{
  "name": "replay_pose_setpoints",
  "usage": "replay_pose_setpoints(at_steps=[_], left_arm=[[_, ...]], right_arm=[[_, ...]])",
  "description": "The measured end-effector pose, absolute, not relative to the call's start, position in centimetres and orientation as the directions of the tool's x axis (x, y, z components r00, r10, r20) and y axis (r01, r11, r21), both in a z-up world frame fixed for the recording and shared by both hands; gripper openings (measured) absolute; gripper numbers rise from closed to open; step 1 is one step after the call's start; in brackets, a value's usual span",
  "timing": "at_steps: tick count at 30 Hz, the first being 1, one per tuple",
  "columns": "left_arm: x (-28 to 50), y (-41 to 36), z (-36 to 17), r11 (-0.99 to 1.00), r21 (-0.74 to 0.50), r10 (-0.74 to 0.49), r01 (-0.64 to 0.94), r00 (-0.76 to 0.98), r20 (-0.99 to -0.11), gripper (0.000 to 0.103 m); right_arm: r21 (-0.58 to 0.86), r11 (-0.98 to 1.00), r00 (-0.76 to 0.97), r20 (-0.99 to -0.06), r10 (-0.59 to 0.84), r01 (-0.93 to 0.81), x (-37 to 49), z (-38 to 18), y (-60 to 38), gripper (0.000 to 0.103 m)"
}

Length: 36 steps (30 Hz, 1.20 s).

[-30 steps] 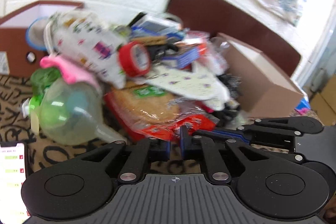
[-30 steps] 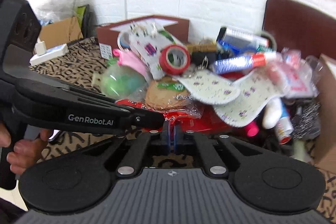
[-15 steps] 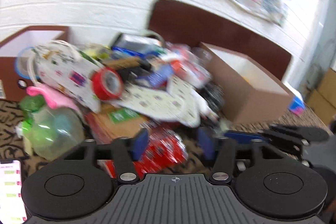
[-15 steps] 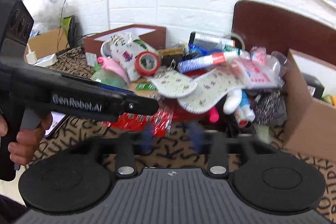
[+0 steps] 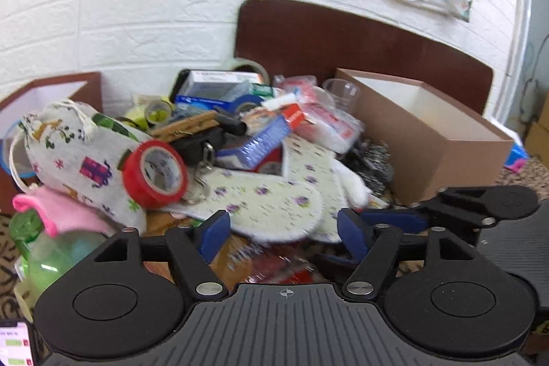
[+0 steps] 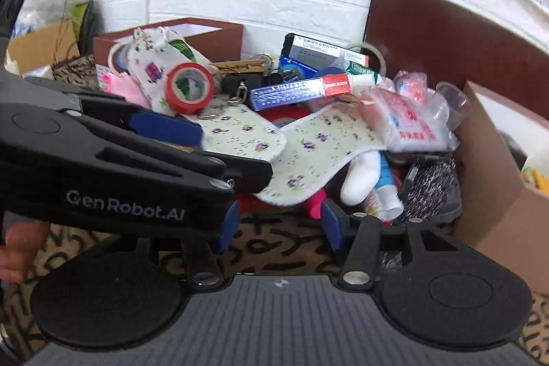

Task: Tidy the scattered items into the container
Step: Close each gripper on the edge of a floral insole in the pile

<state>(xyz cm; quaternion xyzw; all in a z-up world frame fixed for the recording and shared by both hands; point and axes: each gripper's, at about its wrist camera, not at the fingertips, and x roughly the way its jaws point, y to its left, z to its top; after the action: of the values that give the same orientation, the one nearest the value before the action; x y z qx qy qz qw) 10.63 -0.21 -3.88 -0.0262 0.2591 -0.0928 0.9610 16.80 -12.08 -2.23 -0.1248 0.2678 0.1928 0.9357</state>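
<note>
A heap of scattered items lies on the patterned table: a red tape roll [image 5: 154, 174], floral insoles [image 5: 271, 204], a printed drawstring bag [image 5: 75, 153], a blue and red box [image 6: 302, 88], a white bottle [image 6: 384, 191]. An open brown cardboard box [image 5: 429, 132] stands to the right of the heap. My left gripper [image 5: 284, 235] is open and empty just before the insoles. My right gripper [image 6: 279, 225] is open and empty above the tablecloth, short of the heap. The left gripper [image 6: 178, 139] shows at the left of the right wrist view.
A second brown box [image 5: 51, 88] stands behind the heap at the left. A green plastic bottle [image 5: 51, 256] lies at the near left. A dark chair back [image 5: 343, 36] stands against the white brick wall. A phone [image 5: 17, 345] lies at the bottom left.
Both grippers have opened from shut. Both have pulled back and risen a little, so more of the heap and the right box shows.
</note>
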Motion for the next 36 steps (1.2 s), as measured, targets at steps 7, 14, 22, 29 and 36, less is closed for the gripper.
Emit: replay_pose_setpoints(at_steps=[7, 14, 22, 29, 36], left_arm=[[11.9, 0.7, -3.5, 0.971, -0.135, -0.239, 0.198, 0.83, -0.504, 0.054], [11.7, 0.6, -2.8, 0.956, -0.191, -0.289, 0.221, 0.813, -0.506, 0.028], [11.2, 2.0, -2.5, 0.921, -0.346, -0.349, 0.18, 0.777, -0.524, 0.062], [10.7, 2.9, -4.1, 0.913, -0.385, -0.348, 0.136, 0.751, -0.56, 0.068], [12.5, 3.7, -3.6, 0.873, -0.472, -0.389, 0.121, 0.756, -0.526, 0.068]], right_arm=[[-0.229, 0.876, 0.816, -0.516, 0.261, -0.425, 17.4, -2.1, -11.0, 0.046], [-0.192, 0.898, 0.818, -0.518, 0.25, -0.396, 17.4, -1.5, -12.0, 0.005], [0.04, 0.906, 0.749, -0.548, 0.372, -0.42, 17.2, -1.5, -14.6, 0.007], [0.136, 0.892, 0.716, -0.55, 0.431, -0.432, 16.8, -2.0, -16.0, 0.054], [0.282, 0.862, 0.706, -0.496, 0.506, -0.421, 18.5, -2.0, -16.8, 0.054]])
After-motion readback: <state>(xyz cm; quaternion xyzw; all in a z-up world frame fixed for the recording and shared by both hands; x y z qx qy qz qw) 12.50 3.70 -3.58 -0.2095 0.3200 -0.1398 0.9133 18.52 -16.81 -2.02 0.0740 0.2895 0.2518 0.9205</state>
